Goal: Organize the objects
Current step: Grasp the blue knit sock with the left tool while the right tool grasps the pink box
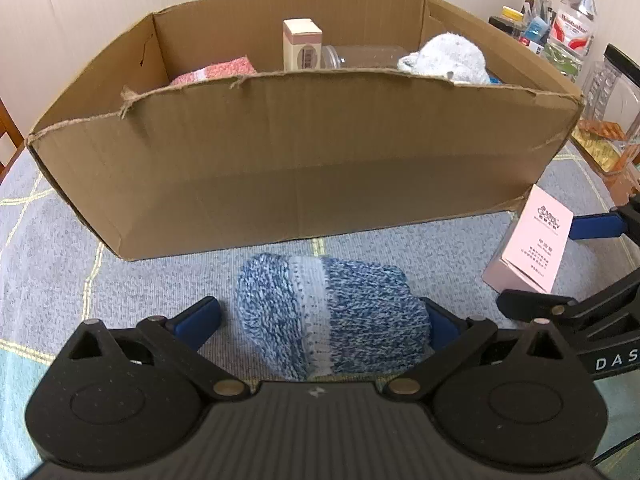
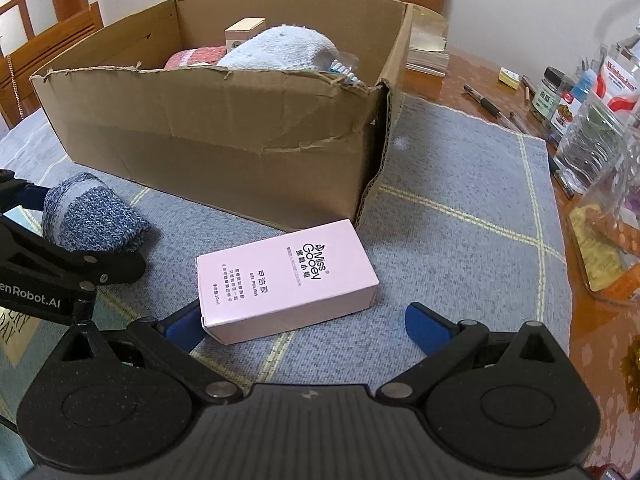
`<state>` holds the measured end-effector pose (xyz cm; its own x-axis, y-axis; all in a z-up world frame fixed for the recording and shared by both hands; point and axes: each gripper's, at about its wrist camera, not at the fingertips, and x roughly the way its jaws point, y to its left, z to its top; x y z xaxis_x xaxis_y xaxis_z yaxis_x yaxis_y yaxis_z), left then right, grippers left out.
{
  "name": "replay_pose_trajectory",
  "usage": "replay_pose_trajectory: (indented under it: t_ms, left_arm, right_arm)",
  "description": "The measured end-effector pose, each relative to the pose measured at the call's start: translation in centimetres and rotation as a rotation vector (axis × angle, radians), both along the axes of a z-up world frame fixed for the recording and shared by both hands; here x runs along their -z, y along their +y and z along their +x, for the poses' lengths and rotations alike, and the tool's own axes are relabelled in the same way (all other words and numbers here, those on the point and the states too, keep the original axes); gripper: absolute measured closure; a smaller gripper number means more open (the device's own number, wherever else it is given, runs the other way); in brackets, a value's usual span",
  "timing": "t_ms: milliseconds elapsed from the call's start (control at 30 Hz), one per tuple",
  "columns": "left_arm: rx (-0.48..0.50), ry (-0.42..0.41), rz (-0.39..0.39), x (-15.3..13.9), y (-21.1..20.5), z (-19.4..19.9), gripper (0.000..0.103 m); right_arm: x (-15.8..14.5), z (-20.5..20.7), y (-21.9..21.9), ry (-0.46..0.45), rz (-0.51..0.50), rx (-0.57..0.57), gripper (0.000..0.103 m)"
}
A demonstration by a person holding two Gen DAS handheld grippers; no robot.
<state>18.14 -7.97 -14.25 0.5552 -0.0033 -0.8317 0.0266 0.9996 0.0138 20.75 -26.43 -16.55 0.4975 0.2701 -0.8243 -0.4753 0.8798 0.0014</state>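
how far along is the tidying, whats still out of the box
Done: a pink knitted sock, a pale blue fluffy sock and a small cream carton sit in the brown cardboard box. In hand: nothing gripped; the open left tool straddles the blue knitted sock, the open right tool the pink rectangular carton. Both remain.

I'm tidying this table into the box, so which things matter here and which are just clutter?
For the job: blue sock, pink box, cardboard box.
Lying about: water bottle, pens, jars, stacked papers.
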Motion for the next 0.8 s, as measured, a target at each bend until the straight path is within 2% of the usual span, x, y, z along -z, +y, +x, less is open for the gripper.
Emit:
replay_pose_trajectory:
  t_ms: [400,600,800]
  left_arm:
    - [0.037,-0.022,-0.010,-0.4,0.1,-0.3,0.018]
    - [0.057,-0.021,-0.020,-0.5,0.3,-0.4,0.023]
    - [0.062,-0.014,-0.045,-0.6,0.7,-0.4,0.024]
  right_arm:
    - [-0.3,0.6,1.4,0.008,-0.010,-0.051,0.000]
    - [-0.9,0.1,2.1,0.007,-0.011,-0.083,0.015]
    - [-1.3,-0.1,2.3,0.024,-0.016,-0.072,0.016]
